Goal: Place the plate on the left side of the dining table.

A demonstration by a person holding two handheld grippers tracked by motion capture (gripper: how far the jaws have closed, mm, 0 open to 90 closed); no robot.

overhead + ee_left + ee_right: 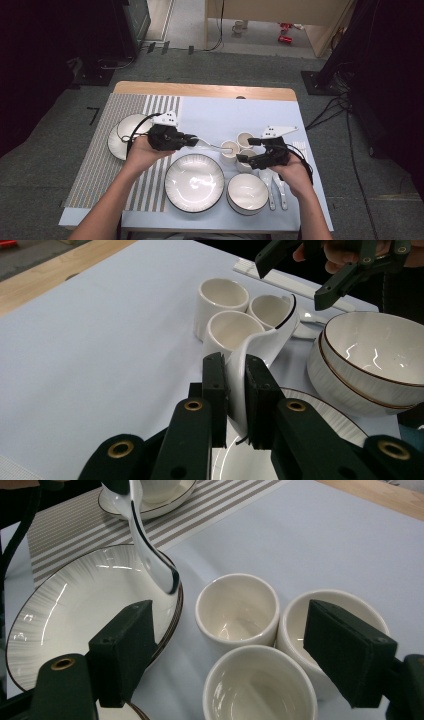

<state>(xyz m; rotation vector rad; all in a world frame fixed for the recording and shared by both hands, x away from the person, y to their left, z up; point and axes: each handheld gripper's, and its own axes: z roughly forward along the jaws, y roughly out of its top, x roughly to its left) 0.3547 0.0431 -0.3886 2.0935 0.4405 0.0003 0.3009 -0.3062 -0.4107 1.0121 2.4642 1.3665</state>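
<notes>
1. Judging the biggest risk first: the table (210,107) is crowded, so a swing of either hand could knock crockery. The large plate (194,182) lies just under the left gripper (190,141), the stacked bowls (247,193) near the right gripper (249,150).
2. Three cups (236,607) stand clustered, touching or nearly so. The right gripper hovers over them, fingers (122,647) spread wide, holding nothing. Closing off-centre would likely tip one cup into its neighbours.
3. The white spoon (260,342) is clamped by its handle between the left fingers (216,390), narrow and pressing both faces. Its bowl end juts forward, at or just above the nearest cup's rim; contact cannot be told.
4. Smooth glazed handle, thin edge-on hold: it may rotate or slip if bumped against a cup.
</notes>
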